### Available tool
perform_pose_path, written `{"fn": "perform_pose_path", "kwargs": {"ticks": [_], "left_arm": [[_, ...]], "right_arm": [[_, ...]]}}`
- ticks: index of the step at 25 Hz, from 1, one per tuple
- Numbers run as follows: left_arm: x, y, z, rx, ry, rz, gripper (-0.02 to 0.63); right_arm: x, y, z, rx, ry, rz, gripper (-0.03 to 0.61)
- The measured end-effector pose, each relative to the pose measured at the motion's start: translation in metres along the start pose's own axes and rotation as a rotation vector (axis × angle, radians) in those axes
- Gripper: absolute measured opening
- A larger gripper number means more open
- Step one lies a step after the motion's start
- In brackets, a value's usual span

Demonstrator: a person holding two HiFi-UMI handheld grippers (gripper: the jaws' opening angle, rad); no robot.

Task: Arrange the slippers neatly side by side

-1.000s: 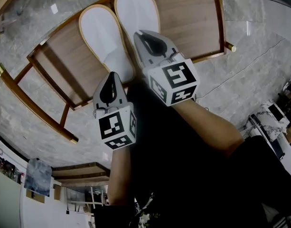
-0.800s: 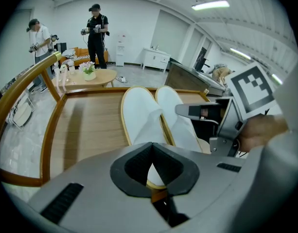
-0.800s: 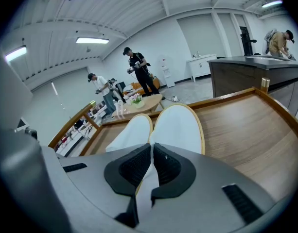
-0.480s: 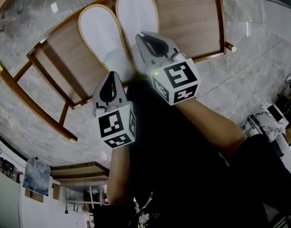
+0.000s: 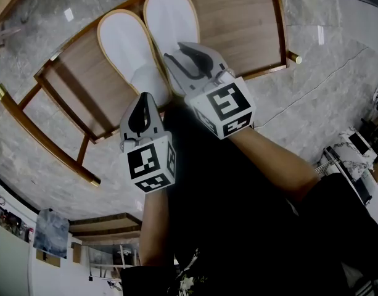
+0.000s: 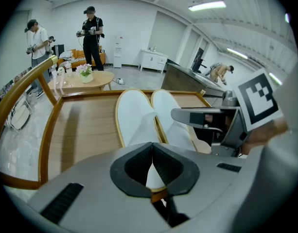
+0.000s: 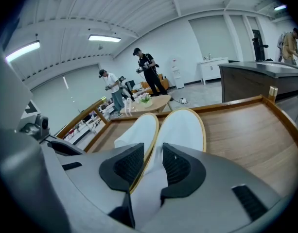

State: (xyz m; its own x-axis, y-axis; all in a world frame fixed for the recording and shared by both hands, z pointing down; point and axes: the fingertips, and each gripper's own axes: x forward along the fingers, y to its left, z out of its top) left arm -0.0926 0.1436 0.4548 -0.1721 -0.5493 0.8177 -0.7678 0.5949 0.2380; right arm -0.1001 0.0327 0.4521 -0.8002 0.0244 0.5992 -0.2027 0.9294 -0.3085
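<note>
Worktop (image 5: pixel 250 23): wood-grain slab in a raised wooden rim, on grey marble-look floor (image 5: pixel 324 91). Curved wooden rail (image 5: pixel 44 134) runs along its left side, brass cap (image 5: pixel 0 91) at the end; another cap (image 5: pixel 293 57) on the right leg.

Background, open room:
- two people (image 6: pixel 93 33) standing at the far wall, each holding some device, can't tell what
- low round table (image 6: pixel 97 79) beside them, flowers (image 6: pixel 84 71) on it
- orange sofa (image 6: pixel 76 59) behind
- white cabinet (image 6: pixel 153 59) on the back wall
- grey counter (image 6: pixel 187 79) right of the worktop, a person (image 6: pixel 220 72) bent over behind it
- strip lights (image 6: pixel 207 5) on

Clutter (image 5: pixel 355 147) at the floor's right edge, too small to make out.
</note>
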Motion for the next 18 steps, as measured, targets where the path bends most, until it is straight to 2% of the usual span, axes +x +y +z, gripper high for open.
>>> {"fn": "perform_pose_path", "kwargs": {"ticks": [6, 8, 11, 13, 18], "left_arm": [[-0.008, -0.007, 0.012, 0.023, -0.038, -0.018, 0.003], [-0.014, -0.008, 0.02, 0.026, -0.064, -0.015, 0.003], [-0.034, -0.003, 0.042, 0.004, -0.14, 0.007, 0.003], [-0.054, -0.002, 0.057, 0.004, -0.196, 0.028, 0.002], [-0.092, -0.02, 0.092, 0.061, -0.332, 0.078, 0.003]], "right_arm": [[-0.024, 0.006, 0.018, -0.084, -0.019, -0.029, 0.097], [-0.036, 0.006, 0.026, -0.107, -0.033, -0.042, 0.059], [-0.056, 0.01, 0.043, -0.148, -0.064, -0.05, 0.004], [-0.07, 0.024, 0.052, -0.197, -0.073, -0.027, 0.0], [-0.102, 0.046, 0.079, -0.273, -0.129, 0.061, 0.0]]}}
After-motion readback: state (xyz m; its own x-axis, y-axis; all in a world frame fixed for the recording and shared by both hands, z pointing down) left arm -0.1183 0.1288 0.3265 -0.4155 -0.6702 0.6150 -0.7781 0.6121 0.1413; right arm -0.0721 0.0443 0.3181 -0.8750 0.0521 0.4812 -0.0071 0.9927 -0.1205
